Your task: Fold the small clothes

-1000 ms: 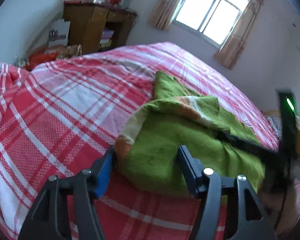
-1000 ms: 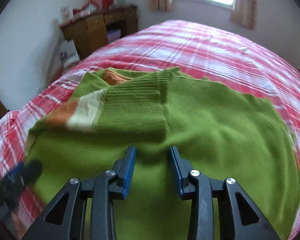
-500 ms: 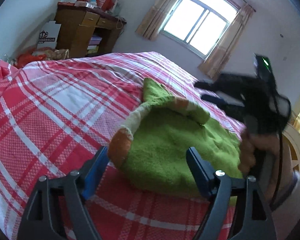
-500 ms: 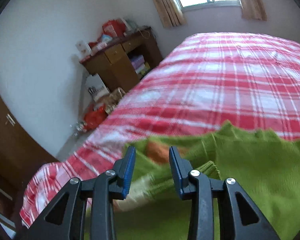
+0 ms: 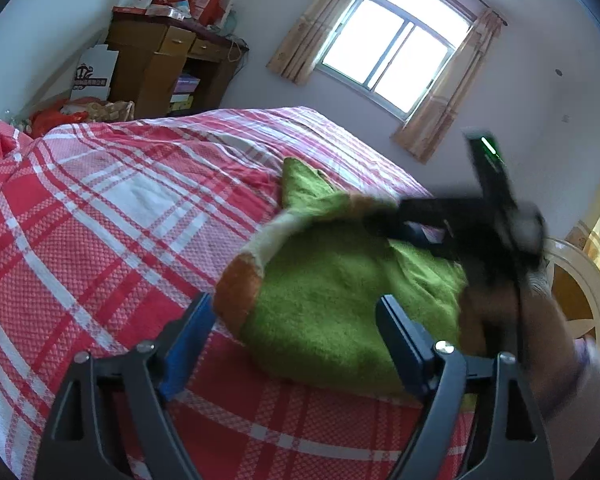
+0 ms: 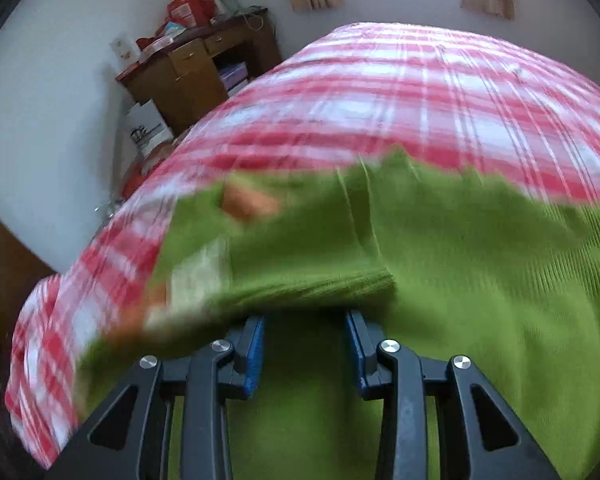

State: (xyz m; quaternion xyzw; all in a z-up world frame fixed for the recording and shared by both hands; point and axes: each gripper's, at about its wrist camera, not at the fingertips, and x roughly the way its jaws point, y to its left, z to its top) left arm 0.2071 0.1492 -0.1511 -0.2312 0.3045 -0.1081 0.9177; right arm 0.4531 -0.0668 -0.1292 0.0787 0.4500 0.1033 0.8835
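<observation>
While the green sweater (image 5: 340, 304) lies bunched near the bed's close edge, the red plaid bedspread (image 5: 100, 216) stretches bare from 9 o'clock round to 12 o'clock in the left wrist view, leaving wide open room there. The bed's far edge meets the wall under 1 window (image 5: 384, 60); 1 wooden dresser (image 5: 164, 68) stands at 11 o'clock beside the bed's far corner.

The left gripper (image 5: 296, 344) has just been opening and its jaws now stand wide, released, with the sweater's orange-and-cream striped fold between them; the left blue pad sits just beside the orange band, and I cannot tell if it touches.

The right gripper (image 6: 304, 352) shows in its own view with jaws partway apart over green knit; a folded flap of the sweater (image 6: 440, 280) lies across the fingertips at 12 o'clock, and whether the pads pinch cloth I cannot tell. In the left wrist view it appears blurred at 3 o'clock, above the sweater, carried by a hand (image 5: 496, 320) with a pale sleeve.

Counted: 1 sweater, 2 grippers, 1 bed, 2 curtains.
</observation>
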